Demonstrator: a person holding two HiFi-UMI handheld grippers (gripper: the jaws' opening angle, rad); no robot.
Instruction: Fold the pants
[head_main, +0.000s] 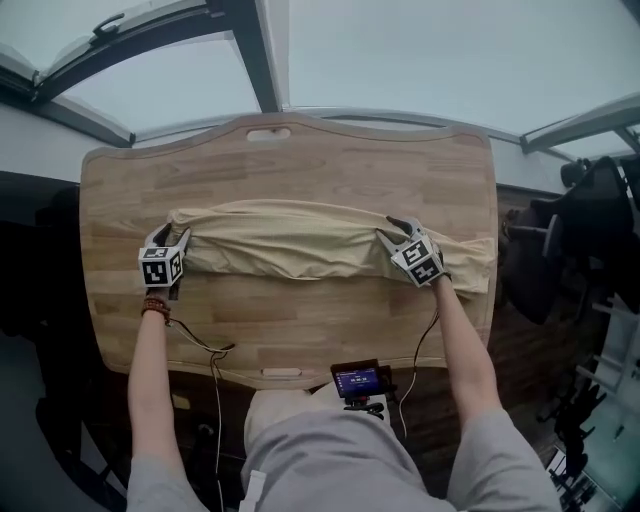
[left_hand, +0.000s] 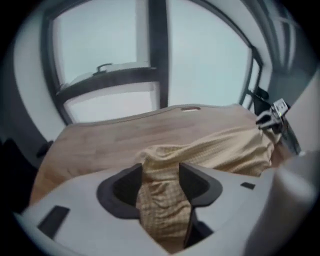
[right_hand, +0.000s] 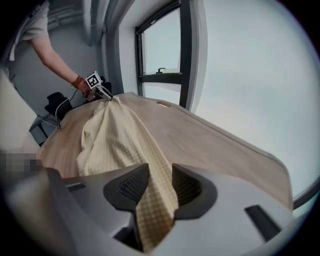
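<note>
Two outstretched arms (head_main: 148, 380), claws (head_main: 172, 234) (head_main: 388, 228) on pants (head_main: 290, 240)

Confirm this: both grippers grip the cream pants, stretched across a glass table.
Wrong on the table: the head view shows a wooden table. The rest stands: left gripper and right gripper each grip the cream pants stretched across it.

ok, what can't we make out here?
- Head view: pants are bunched; waist and leg ends can't be told apart.
- Head view: small screen at the table's near edge, too small to read.
- Left gripper view: right gripper is far off and blurred; its grip unreadable there.
- Right gripper view: that gripper's body cuts off the pants' held end.
</note>
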